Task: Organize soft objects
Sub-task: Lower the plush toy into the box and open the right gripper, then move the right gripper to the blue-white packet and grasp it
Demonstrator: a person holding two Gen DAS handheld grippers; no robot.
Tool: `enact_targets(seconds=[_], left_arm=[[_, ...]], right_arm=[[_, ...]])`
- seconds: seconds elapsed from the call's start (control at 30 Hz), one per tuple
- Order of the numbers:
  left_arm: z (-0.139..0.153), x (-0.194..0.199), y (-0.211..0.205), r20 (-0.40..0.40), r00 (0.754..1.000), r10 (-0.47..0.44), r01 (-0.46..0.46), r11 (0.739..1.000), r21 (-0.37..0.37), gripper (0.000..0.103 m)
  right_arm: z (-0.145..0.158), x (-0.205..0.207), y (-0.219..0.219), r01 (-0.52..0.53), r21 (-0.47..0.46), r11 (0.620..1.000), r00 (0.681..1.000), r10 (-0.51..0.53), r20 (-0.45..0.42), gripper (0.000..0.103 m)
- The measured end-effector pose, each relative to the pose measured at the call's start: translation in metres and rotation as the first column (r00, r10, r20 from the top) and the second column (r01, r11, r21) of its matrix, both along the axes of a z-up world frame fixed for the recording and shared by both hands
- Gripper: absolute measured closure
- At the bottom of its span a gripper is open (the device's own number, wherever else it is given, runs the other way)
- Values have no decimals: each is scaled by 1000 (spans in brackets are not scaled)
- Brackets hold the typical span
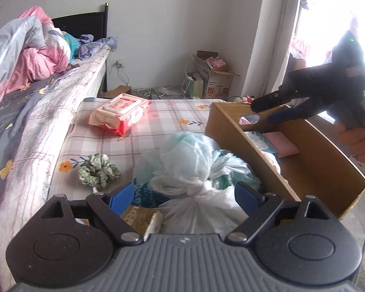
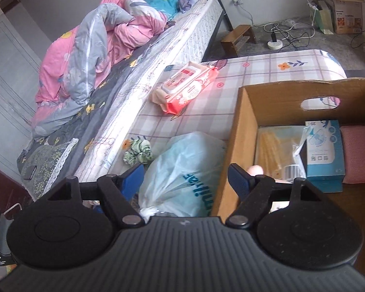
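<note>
Both your hand-held grippers, left and right, gape wide and empty. The box already holds a tissue pack and pink cushion; plastic bag, scrunchie and wipes wait on the bench.

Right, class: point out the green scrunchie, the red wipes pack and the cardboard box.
green scrunchie (image 1: 98, 171), left wrist view, middle of its ruffles
red wipes pack (image 1: 120, 113), left wrist view, top face
cardboard box (image 2: 233, 146), right wrist view, left wall
</note>
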State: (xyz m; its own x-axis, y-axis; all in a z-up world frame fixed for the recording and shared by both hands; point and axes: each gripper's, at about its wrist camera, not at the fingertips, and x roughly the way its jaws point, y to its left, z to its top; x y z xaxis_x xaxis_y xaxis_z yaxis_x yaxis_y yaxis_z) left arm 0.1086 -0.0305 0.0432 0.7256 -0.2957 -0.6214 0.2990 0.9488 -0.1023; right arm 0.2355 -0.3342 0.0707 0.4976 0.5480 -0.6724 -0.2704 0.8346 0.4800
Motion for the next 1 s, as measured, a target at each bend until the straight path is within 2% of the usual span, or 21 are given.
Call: enact_targets(seconds=[0.23,0.37,0.6,0.73,0.93,1.0], left_arm=[[-12,-24,50,-11,993,117,-117,993,22,12],[-20,-33,72,-39,987,157,-157,988,2,13],[-29,-37,90,-23,980,196,-196,980,24,17],[-33,-35,93,-3,978,207,-206,976,66,21],[-43,-35,103,-58,980,192,-189,980,53,33],[-46,-36,106,-72,980,187,-184,982,43,33]], right_arm=[[6,-4,63,-102,12,995,994,102,-30,27],[2,-11,97,-152,40,988,987,154,-49,27],[-16,-17,154,-220,100,970,967,231,-112,27],[-23,-15,182,-245,111,963,957,259,-129,27],[-36,-11,210,-270,138,953,943,291,-161,29],[-43,-11,217,-278,142,950,938,301,-171,30]])
